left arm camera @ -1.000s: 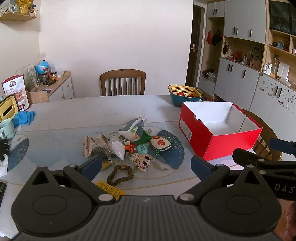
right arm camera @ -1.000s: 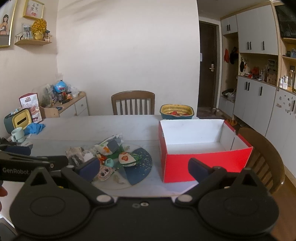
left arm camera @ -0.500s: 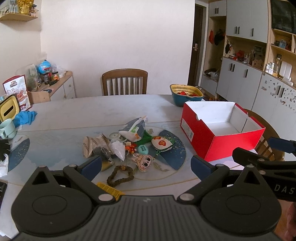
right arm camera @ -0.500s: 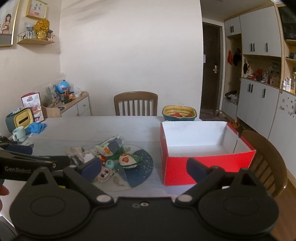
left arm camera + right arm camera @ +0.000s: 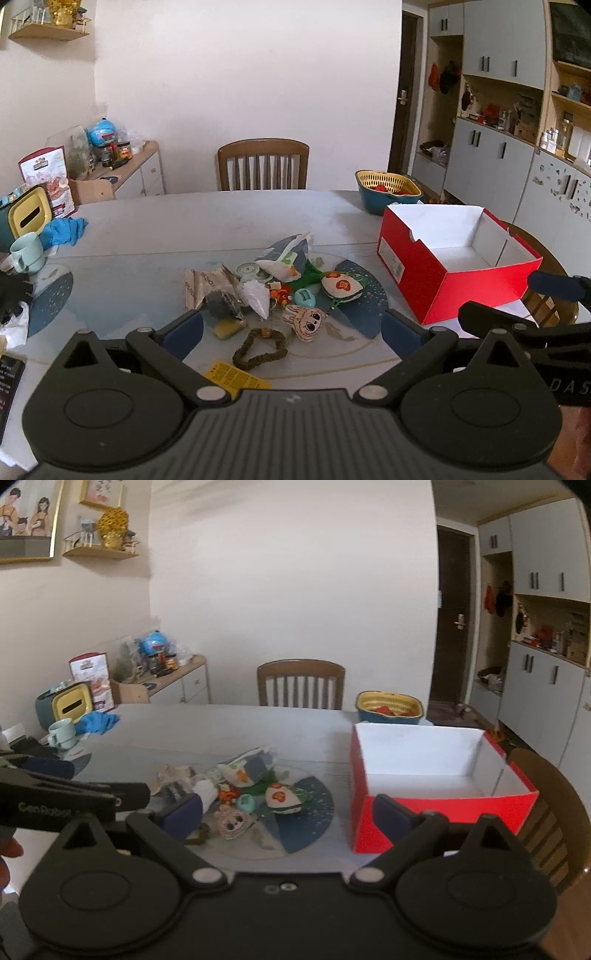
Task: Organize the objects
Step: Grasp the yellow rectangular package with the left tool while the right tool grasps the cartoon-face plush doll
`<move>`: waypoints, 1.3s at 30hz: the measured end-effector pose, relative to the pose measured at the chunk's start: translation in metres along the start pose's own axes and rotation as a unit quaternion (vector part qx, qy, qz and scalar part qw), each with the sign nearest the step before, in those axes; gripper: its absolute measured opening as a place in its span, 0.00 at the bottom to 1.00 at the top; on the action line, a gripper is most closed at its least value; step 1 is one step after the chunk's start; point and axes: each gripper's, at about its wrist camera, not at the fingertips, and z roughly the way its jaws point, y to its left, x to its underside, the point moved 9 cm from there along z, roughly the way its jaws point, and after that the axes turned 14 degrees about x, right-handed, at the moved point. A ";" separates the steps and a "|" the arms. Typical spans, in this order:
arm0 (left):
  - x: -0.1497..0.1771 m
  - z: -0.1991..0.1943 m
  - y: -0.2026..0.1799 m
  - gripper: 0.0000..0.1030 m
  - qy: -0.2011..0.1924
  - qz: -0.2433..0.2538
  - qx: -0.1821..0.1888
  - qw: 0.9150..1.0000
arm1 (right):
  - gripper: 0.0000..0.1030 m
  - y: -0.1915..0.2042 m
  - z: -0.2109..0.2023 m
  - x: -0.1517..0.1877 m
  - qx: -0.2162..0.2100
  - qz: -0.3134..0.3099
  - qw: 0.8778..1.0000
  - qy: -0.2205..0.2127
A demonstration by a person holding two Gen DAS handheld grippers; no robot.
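Note:
A pile of small items lies mid-table: a bunny-face charm (image 5: 306, 320), a white pouch with a red print (image 5: 341, 286), a teal trinket (image 5: 305, 296), a brown braided loop (image 5: 260, 347), a yellow card (image 5: 236, 376) and wrappers (image 5: 207, 284). An open, empty red box (image 5: 454, 273) stands to their right. My left gripper (image 5: 291, 330) is open and empty, just short of the pile. My right gripper (image 5: 288, 810) is open and empty, facing the pile (image 5: 255, 786) and the red box (image 5: 436, 775). Each gripper shows at the edge of the other's view.
A yellow and blue basket (image 5: 388, 190) stands behind the box. A mint mug (image 5: 26, 253), a blue cloth (image 5: 62, 230) and a yellow-faced tissue box (image 5: 29, 214) sit at the table's left. Wooden chairs stand at the far side (image 5: 263, 164) and right (image 5: 546, 805).
Both grippers have drifted slightly, so the scene has shifted a little in each view. Both stay open and empty. Nothing on the table has moved.

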 end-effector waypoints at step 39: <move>0.104 0.135 0.101 0.76 0.182 0.098 0.123 0.970 | 0.57 0.124 0.195 0.051 -0.008 -0.038 0.983 0.181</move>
